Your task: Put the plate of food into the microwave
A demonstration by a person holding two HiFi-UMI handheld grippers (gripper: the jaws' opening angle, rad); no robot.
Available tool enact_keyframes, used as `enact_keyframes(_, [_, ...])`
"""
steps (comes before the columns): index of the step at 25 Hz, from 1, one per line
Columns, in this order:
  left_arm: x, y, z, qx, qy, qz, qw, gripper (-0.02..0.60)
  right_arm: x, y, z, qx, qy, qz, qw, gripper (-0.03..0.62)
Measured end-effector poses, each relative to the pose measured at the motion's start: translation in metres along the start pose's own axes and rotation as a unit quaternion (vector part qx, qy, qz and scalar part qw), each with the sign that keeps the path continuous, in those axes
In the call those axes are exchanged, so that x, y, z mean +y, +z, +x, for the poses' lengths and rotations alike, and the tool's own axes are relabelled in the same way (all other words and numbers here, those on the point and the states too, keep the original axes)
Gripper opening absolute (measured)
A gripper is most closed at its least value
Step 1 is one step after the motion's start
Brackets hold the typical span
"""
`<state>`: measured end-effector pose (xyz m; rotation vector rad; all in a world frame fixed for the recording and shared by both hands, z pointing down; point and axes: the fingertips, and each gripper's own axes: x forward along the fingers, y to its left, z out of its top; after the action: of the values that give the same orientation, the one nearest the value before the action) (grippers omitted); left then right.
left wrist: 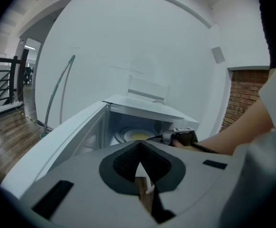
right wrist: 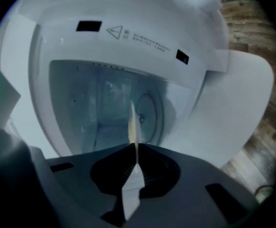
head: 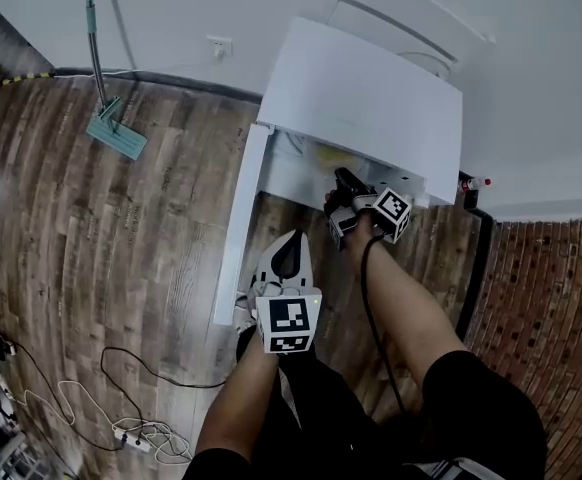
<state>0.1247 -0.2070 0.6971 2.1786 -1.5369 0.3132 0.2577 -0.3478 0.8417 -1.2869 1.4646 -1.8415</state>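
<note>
The white microwave (head: 371, 98) stands with its door (head: 241, 223) swung open to the left. In the head view my right gripper (head: 343, 183) reaches into the cavity mouth, where a bit of the plate's yellow food (head: 333, 155) shows. My right gripper (right wrist: 134, 151) is shut on the rim of the plate (right wrist: 132, 125), which that view shows edge-on against the cavity's back wall. The left gripper view shows the plate (left wrist: 137, 136) with its yellow food inside the microwave (left wrist: 142, 109). My left gripper (head: 286, 258) hangs back from the opening beside the door, shut (left wrist: 139, 161) and holding nothing.
A mop (head: 111, 133) leans on the wall at the left, near a wall socket (head: 219, 46). Cables and a power strip (head: 136, 433) lie on the wood floor at the lower left. A small red-capped bottle (head: 474, 182) stands right of the microwave, by brick paving (head: 551, 298).
</note>
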Motion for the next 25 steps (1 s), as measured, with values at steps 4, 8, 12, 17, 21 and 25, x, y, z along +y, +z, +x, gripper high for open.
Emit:
enact_keyframes(4, [0.003, -0.004, 0.007, 0.006, -0.005, -0.006, 1.0000, -0.003, 0.004, 0.021, 0.029, -0.029, -0.007, -0.018, 0.999, 0.025])
enact_keyframes(8, [0.014, -0.006, 0.019, 0.008, 0.006, -0.016, 0.9998, -0.003, -0.004, 0.040, 0.042, -0.056, -0.046, -0.055, 0.996, 0.025])
enact_keyframes(12, [0.028, -0.006, 0.023, 0.009, 0.015, -0.038, 0.9991, -0.003, -0.009, 0.043, 0.046, -0.061, -0.113, -0.187, 0.974, 0.058])
enact_keyframes(17, [0.034, -0.009, 0.025, 0.005, 0.010, -0.104, 0.9945, -0.003, -0.006, 0.045, 0.051, -0.063, -0.229, -0.436, 0.868, 0.193])
enact_keyframes(21, [0.028, -0.015, 0.026, 0.012, 0.002, -0.102, 0.9947, -0.003, -0.004, 0.050, 0.052, -0.075, -0.277, -0.522, 0.803, 0.263])
enact_keyframes(25, [0.024, -0.020, 0.026, 0.018, -0.002, -0.087, 0.9960, -0.003, -0.002, 0.045, 0.038, -0.081, -0.256, -0.507, 0.819, 0.157])
